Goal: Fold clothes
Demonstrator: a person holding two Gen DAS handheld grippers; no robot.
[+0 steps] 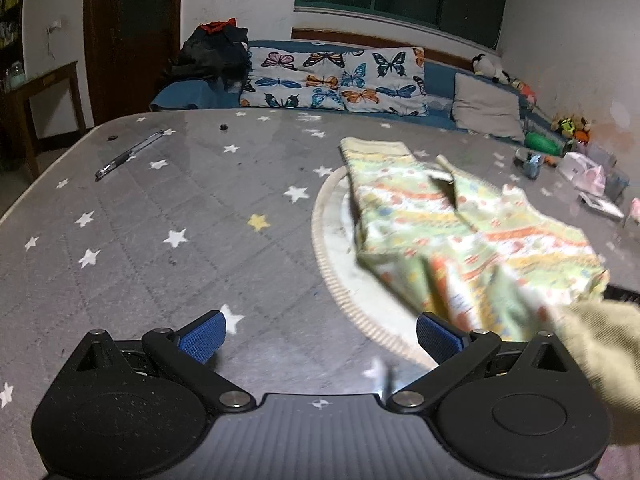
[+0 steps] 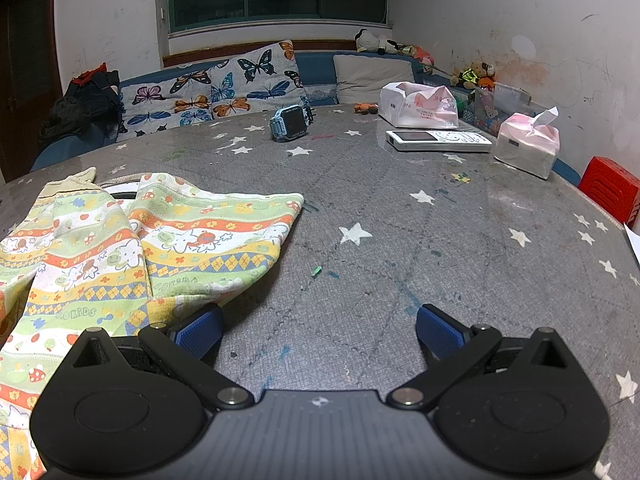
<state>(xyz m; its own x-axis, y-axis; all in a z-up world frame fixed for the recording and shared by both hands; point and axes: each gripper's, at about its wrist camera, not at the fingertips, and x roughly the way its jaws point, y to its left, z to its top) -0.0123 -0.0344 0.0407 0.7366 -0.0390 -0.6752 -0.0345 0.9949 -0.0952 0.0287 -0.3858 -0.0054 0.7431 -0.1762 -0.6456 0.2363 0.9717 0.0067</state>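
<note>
A child's patterned garment (image 1: 460, 232), green, yellow and orange striped, lies crumpled on the grey star-print table cover (image 1: 160, 220), partly over a round white mat (image 1: 340, 264). My left gripper (image 1: 320, 334) is open and empty, just left of the garment's near edge. In the right wrist view the garment (image 2: 120, 252) lies at the left, its legs spread. My right gripper (image 2: 320, 332) is open and empty, its left pad (image 2: 200, 334) next to the cloth's near edge. A sleeve of the person's arm (image 1: 600, 352) shows at the right.
A pen (image 1: 128, 154) lies at the table's far left. A blue watch (image 2: 292, 122), a white remote (image 2: 438, 140), tissue packs (image 2: 526, 146) and a red box (image 2: 610, 190) lie at the far right. A sofa with butterfly cushions (image 1: 332, 80) stands behind the table.
</note>
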